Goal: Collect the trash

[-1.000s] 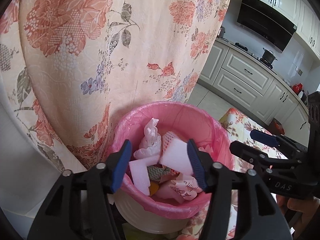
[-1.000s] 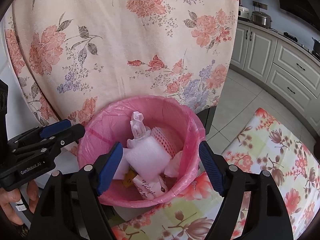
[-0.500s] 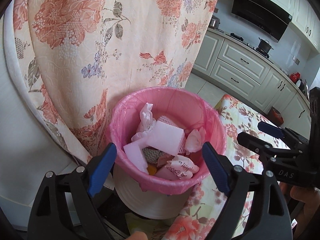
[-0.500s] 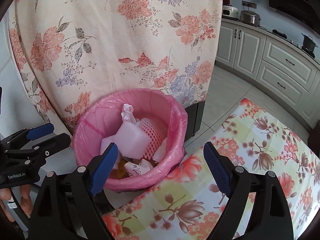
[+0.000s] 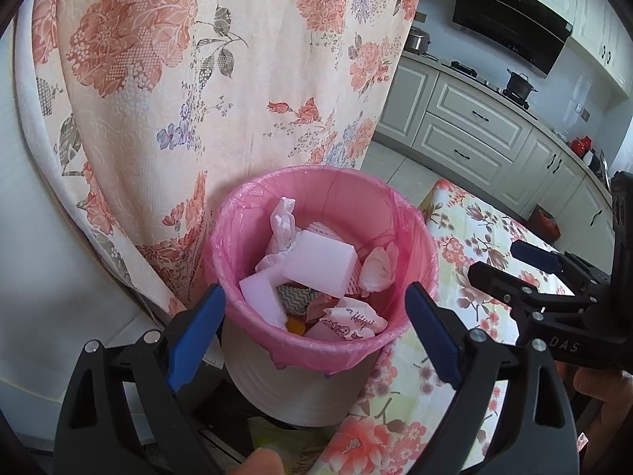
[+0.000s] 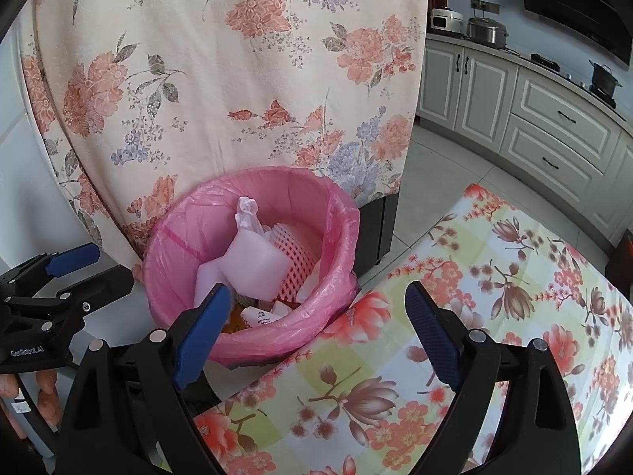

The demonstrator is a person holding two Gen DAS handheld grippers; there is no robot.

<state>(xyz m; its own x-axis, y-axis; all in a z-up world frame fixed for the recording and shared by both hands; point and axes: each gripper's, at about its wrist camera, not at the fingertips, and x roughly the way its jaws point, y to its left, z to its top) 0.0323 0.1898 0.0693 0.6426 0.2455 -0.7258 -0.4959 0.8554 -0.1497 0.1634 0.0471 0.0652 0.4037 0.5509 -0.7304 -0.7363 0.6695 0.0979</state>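
The left gripper [image 5: 314, 332] is spread wide with nothing between its blue pads, which frame the near rim of the trash bin [image 5: 308, 384] — a round, pale, ribbed tub lined with a thin, glossy pink bag [image 5: 340, 186] folded over the lip. The right gripper [image 6: 316, 330] is likewise splayed and empty, above the edge of a smooth floral tablecloth [image 6: 455, 277]. Inside the bin, on top of the pile, lies a white foam block [image 5: 320, 263], matte and rectangular, its long axis tilted down toward the left gripper, leaning on a second foam slab [image 5: 263, 301]. Around them sit a twisted white wrapper [image 5: 283, 223] standing upright, pink foam netting [image 6: 294, 253], a crumpled tissue [image 5: 378, 269] and a printed packet [image 5: 352, 318]. Items deeper down are buried and hard to identify. A flowered curtain [image 5: 221, 79] hangs behind the bin.
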